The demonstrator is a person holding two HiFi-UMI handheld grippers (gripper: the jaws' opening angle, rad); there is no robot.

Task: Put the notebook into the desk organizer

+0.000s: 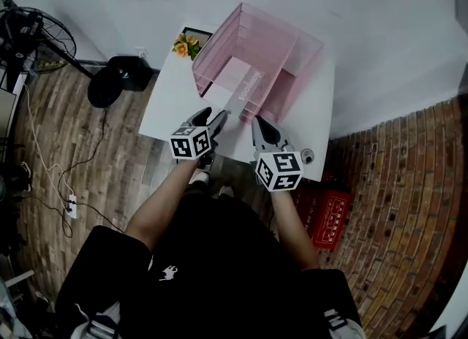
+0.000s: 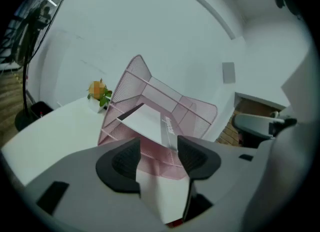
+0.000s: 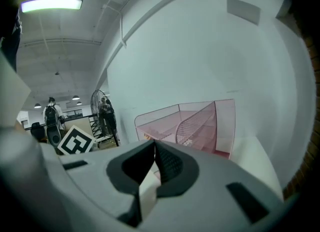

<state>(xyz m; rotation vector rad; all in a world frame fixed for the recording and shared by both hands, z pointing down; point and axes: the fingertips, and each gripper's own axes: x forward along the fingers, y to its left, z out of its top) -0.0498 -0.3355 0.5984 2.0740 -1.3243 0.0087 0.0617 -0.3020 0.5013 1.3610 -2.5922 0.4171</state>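
Observation:
The pink mesh desk organizer (image 1: 285,45) stands at the back of the white table (image 1: 164,107). The notebook (image 1: 235,78), white with a grey printed spine, lies flat in the organizer's low front tray. In the left gripper view the notebook (image 2: 147,123) rests in the organizer (image 2: 132,76), its near end just ahead of my left gripper (image 2: 157,148). That gripper (image 1: 210,118) is open and its pads touch nothing. My right gripper (image 1: 261,127) hovers beside it at the table's front. Its jaw tips meet, empty, in the right gripper view (image 3: 154,146), facing the organizer (image 3: 200,121).
A small pot of orange flowers (image 1: 186,45) and a dark frame (image 1: 197,33) stand left of the organizer. A small round object (image 1: 307,156) sits at the table's front right corner. A red crate (image 1: 333,217), a black bag (image 1: 117,78), a fan (image 1: 44,38) and cables are on the floor.

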